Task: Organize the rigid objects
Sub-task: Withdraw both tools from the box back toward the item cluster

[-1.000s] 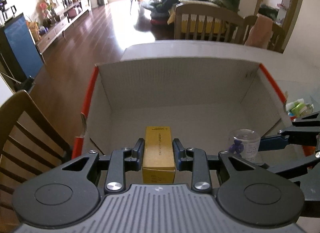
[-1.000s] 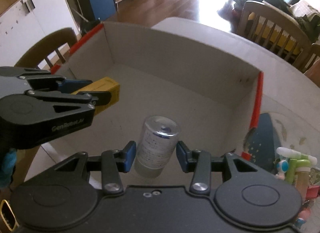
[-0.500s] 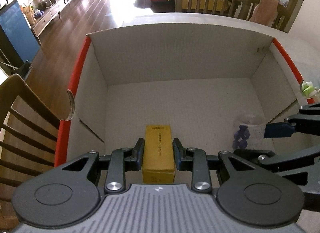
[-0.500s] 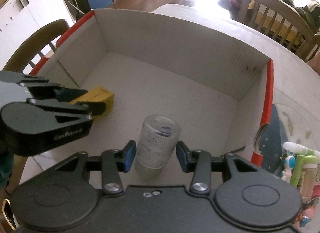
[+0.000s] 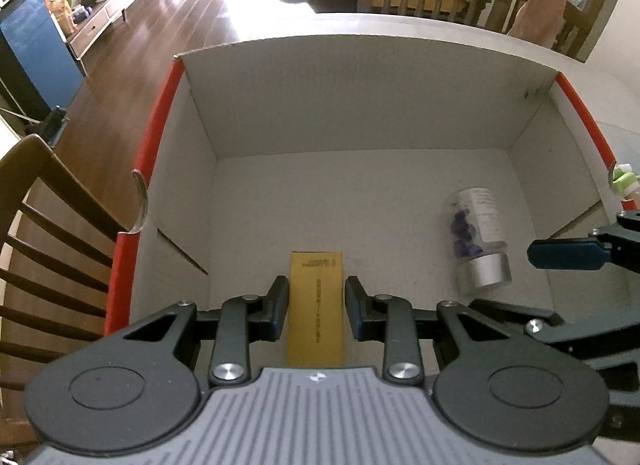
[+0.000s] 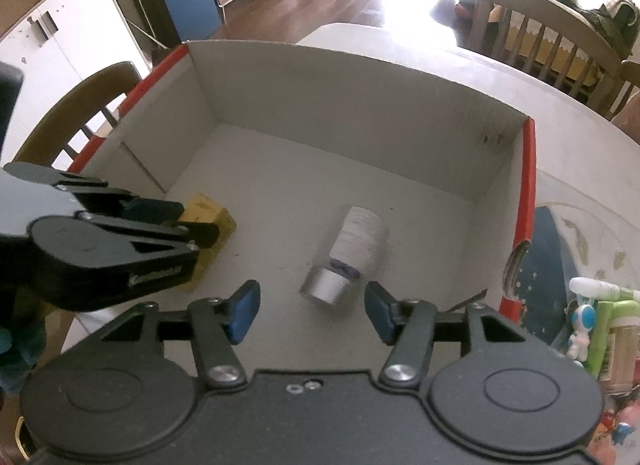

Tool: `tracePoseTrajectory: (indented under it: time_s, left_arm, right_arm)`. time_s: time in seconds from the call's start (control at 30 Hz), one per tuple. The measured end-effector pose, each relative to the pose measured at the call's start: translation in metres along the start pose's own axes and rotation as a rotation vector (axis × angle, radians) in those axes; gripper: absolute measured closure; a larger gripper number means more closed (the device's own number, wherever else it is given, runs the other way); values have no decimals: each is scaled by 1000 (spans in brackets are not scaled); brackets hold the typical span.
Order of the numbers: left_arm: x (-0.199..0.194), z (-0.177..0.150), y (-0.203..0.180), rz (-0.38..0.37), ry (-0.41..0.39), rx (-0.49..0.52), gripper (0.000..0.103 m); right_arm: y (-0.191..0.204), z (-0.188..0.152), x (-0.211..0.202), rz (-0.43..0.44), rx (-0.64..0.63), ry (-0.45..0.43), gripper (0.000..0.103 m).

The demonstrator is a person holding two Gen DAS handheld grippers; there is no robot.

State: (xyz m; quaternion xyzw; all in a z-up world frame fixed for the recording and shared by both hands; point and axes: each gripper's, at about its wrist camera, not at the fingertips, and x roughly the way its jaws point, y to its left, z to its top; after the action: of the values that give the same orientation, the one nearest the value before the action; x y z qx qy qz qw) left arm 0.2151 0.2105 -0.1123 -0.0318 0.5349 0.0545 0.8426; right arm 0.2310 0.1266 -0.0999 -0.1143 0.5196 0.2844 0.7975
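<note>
gripping the yellow box [image 5: 316, 305], the left gripper [image 5: 316, 307] kept its jaws narrow, both pads pressed against the box's long sides. the box sat low in the cardboard box [image 5: 360, 105], near its left wall and close to the near edge; from the right wrist view the yellow box [image 6: 212, 221] showed past the left gripper [image 6: 176, 221], and whether it rested on the floor of the carton could not be told.

the right gripper [image 6: 312, 311] had its jaws opening, standing wide with blue pads [image 6: 244, 305] clear of the clear bottle [image 6: 348, 253]. the bottle lay on its side on the carton floor, silver cap toward the gripper, just beyond and between the pads, touching neither. in the left wrist view the clear bottle [image 5: 478, 237] lay toward the right wall, purple pieces visible inside, with one blue pad of the right gripper [image 5: 564, 255] just beside it.

the carton, red along its side rims [image 6: 528, 185], stood on a white bench [image 6: 580, 137]. small toys and bottles [image 6: 600, 317] crowded the bench to the right of the carton. wooden chairs [image 5: 48, 225] stood around.
</note>
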Motion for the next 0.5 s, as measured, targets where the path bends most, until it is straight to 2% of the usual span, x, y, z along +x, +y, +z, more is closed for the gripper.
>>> tracePoseTrajectory:
  time_s: [0.5]
  left_arm:
    - [-25, -2, -8, 8, -35, -4, 74]
  right_arm:
    - [-9, -12, -34, 5, 36, -95, 31]
